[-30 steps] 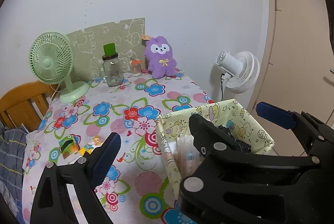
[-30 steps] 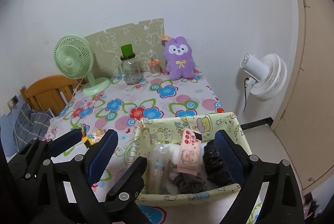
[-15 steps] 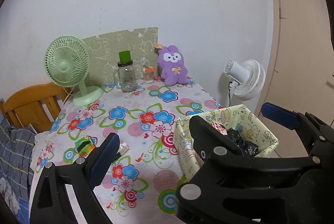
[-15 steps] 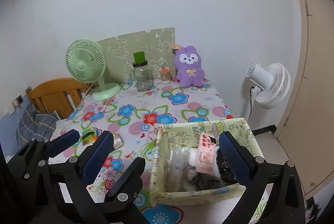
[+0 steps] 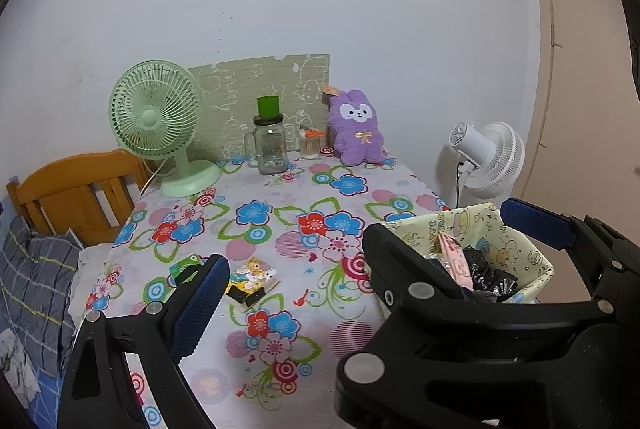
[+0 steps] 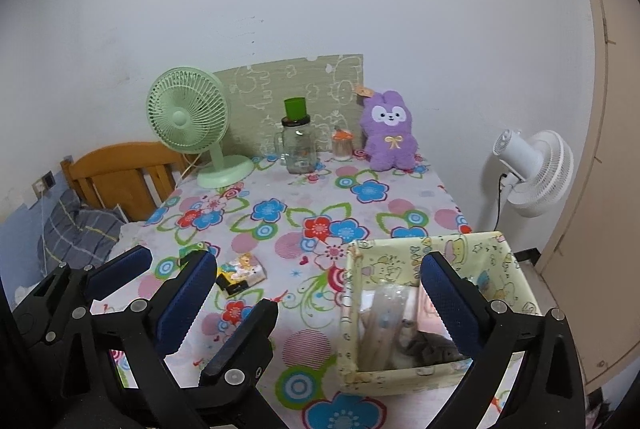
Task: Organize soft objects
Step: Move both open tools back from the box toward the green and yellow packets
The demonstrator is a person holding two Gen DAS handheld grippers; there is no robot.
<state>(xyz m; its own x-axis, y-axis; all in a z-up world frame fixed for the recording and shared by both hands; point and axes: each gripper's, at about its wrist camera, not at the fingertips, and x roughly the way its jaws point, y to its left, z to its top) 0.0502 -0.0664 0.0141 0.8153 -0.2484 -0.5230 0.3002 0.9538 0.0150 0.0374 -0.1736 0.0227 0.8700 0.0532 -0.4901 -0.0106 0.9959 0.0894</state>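
Note:
A purple plush rabbit point(image 5: 357, 130) point(image 6: 389, 132) sits upright at the far edge of the flowered table point(image 5: 280, 197) point(image 6: 288, 205), against the wall. A yellow patterned fabric basket point(image 5: 532, 253) point(image 6: 400, 257) stands at the near right and holds a pink pack, black items and a clear bag. A small cartoon tissue pack point(image 5: 252, 279) point(image 6: 241, 271) lies near the left front. My left gripper point(image 5: 360, 265) is open and empty above the near table. My right gripper point(image 6: 316, 293) is open and empty just before the basket.
A green desk fan point(image 5: 160, 125) point(image 6: 192, 125), a glass jar with a green cup on top point(image 5: 270, 145) point(image 6: 298, 145) and a small orange-lidded jar point(image 5: 310, 145) stand at the back. A white fan point(image 5: 488, 157) point(image 6: 532, 169) stands right of the table; a wooden chair point(image 5: 76, 189) at left.
Both grippers have pulled back and risen away from the table. The basket and table now look farther off. Both stay open and empty.

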